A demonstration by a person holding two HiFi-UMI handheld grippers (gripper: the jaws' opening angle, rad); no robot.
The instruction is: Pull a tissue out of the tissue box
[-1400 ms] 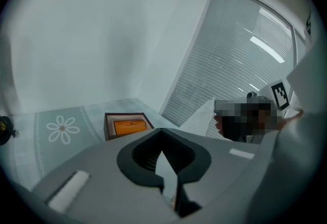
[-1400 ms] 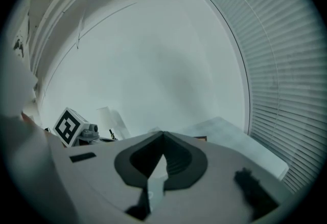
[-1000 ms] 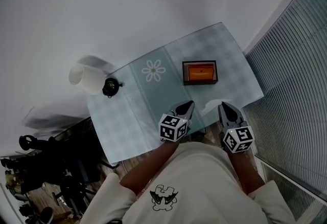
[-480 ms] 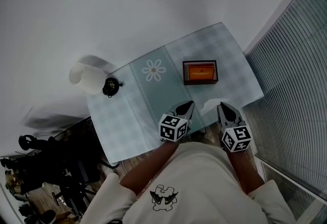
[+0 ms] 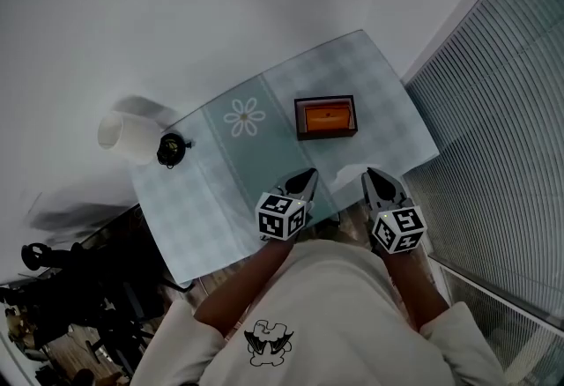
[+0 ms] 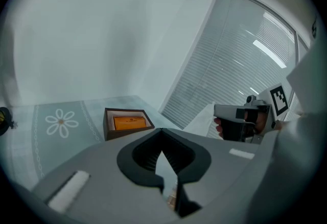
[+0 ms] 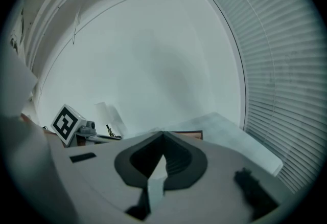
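Head view: tissue box farther left

From my left gripper and my right gripper, at the near edge of the worktop, a bare strip leads straight to the tissue box. Both sides of the box are open too. The lamp and a small dark object stand far to the left, well apart. The wall rises behind the worktop, and the window blinds close the right side.
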